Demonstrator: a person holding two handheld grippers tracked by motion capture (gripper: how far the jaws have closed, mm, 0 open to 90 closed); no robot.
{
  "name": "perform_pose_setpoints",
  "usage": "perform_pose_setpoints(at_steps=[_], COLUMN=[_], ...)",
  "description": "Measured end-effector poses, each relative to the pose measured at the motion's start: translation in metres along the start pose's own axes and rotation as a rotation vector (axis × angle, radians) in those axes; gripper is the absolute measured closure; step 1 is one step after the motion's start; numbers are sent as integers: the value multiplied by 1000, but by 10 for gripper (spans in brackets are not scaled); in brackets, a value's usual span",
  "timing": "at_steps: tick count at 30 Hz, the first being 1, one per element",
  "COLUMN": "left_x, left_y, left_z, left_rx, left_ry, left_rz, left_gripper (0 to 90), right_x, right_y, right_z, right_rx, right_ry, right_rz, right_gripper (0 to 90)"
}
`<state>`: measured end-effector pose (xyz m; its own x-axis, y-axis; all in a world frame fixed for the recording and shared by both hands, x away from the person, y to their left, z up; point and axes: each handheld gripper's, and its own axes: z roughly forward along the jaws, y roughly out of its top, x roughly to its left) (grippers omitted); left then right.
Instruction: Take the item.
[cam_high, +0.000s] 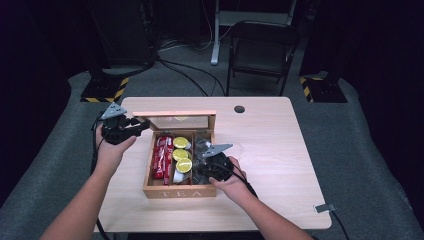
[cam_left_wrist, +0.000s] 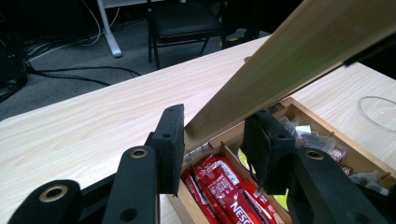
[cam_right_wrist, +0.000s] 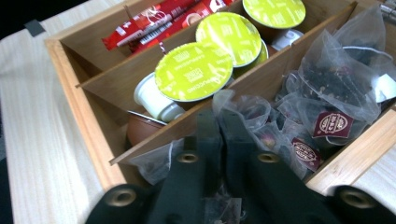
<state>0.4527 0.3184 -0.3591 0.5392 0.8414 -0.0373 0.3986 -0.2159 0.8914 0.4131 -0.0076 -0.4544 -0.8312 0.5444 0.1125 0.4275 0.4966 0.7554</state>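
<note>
In the right compartment of the open wooden tea box (cam_high: 150, 192), the right gripper (cam_right_wrist: 219, 121) is pinched on a clear mesh tea bag (cam_right_wrist: 243, 109) (light, limp, easily torn); grip a gathered corner. The left gripper (cam_left_wrist: 212, 140) clamps the box's glass-paned wooden lid (cam_left_wrist: 289, 60), propping it open.

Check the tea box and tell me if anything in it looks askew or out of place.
One thing stands out: in the middle compartment of the tea box, a white capsule lies tipped on its side beneath the green-lidded capsules, which sit lids up. The red sachets and the tea bags lie in their own compartments.
</note>
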Motion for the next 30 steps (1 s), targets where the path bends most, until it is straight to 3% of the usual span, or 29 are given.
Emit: perform_pose_setpoints(at_steps=[4, 12, 30], left_x=[0, 0, 0], left_y=[0, 0, 2], left_z=[0, 0, 0], left_rx=[1, 2, 7], left_ry=[1, 3, 5], left_rz=[2, 3, 3], left_gripper=[588, 589, 590], right_x=[1, 0, -5], right_y=[1, 7, 26], right_z=[-3, -13, -39], right_rx=[-9, -46, -72], right_ry=[10, 20, 33], right_rz=[20, 6, -11], right_gripper=[900, 900, 900])
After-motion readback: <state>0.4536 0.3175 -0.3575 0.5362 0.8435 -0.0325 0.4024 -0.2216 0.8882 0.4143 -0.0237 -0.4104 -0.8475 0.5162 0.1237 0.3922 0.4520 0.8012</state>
